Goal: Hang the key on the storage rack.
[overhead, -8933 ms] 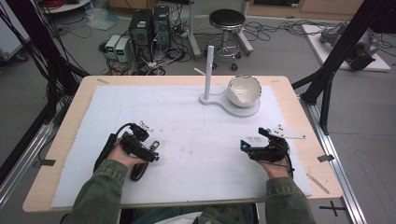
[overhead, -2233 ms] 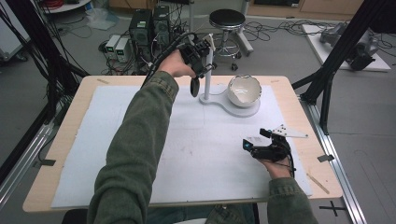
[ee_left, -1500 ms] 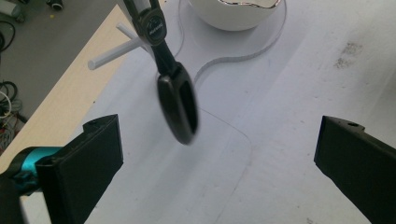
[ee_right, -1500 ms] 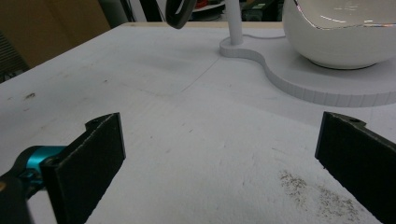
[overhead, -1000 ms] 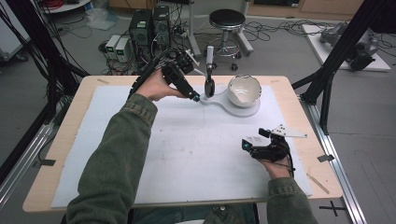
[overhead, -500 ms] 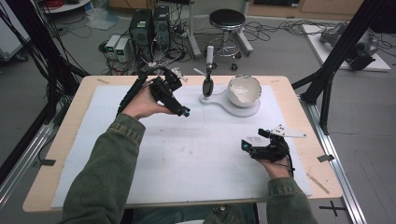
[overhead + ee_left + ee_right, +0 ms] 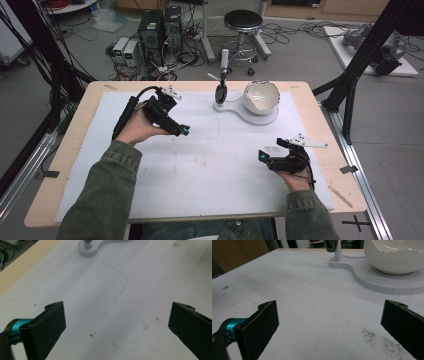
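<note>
White mat (image 7: pixel 210 165) covering table; stand (image 7: pixel 250 111) at upper centre carrying spoon (image 7: pixel 221 93) on post and bowl (image 7: pixel 261 96). Your left gripper (image 7: pixel 181 131) hovering empty, jaws wide, near stand. Right gripper (image 7: pixel 264 156) idling wide at lower right. Hanging looking done; nothing left visible.

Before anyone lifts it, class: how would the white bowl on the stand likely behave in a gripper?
The white bowl looks glossy, so probably slippery between flat jaws. It seems ceramic-like, likely fragile and fairly heavy. Its rounded underside may rock once off the white stand.
</note>
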Tool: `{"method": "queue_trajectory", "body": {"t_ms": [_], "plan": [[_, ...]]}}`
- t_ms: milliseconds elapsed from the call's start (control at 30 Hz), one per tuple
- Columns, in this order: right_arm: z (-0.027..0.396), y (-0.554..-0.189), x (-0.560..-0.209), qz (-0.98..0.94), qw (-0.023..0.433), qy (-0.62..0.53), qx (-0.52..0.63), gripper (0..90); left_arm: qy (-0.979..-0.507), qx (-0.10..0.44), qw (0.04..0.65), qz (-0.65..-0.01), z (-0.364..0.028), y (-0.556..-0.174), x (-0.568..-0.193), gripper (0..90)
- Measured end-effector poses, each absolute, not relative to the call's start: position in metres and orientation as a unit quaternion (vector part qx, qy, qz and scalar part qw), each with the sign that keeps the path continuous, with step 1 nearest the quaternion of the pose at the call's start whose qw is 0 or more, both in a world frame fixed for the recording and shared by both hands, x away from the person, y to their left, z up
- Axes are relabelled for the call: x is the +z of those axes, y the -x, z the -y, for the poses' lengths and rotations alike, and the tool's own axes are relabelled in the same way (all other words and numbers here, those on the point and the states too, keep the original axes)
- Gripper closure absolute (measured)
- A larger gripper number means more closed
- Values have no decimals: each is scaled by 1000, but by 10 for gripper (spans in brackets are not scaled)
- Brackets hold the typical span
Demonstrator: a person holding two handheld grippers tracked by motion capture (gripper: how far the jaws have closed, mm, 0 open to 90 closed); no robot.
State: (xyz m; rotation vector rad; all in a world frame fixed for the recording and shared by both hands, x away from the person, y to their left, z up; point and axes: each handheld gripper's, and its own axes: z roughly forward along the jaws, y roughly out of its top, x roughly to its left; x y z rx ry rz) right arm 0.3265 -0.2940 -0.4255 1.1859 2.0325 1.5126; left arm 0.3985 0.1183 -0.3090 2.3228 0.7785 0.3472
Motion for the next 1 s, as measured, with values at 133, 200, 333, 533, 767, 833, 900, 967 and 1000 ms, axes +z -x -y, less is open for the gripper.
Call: {"method": "queue_trajectory", "body": {"t_ms": [133, 200, 333, 533, 767, 833, 900, 967, 1000], "plan": [[293, -326, -426, -717, 172, -417, 532, 6, -885, 133, 325, -306, -124, -392, -321, 17], [294, -326, -426, -718, 171, -417, 531, 6, -884, 133, 320, -312, -128, -390, -328, 17], [295, -327, -426, -716, 174, -417, 531, 6, -875, 130, 329, -330, -140, -382, -341, 17], [295, -326, -426, -716, 173, -420, 530, 6, -862, 144, 346, -341, -165, -364, -354, 17], [294, -326, -426, -718, 173, -420, 527, 5, -846, 176, 369, -343, -192, -347, -369, 17], [294, -326, -426, -719, 174, -419, 527, 6, -845, 169, 373, -344, -197, -343, -373, 17], [294, -326, -426, -719, 174, -420, 526, 6, -844, 169, 369, -351, -201, -340, -377, 17], [294, -326, -426, -719, 174, -420, 526, 6, -841, 175, 365, -360, -208, -337, -383, 17], [294, -326, -426, -720, 173, -420, 525, 6, -836, 177, 366, -367, -212, -335, -386, 17]]}}
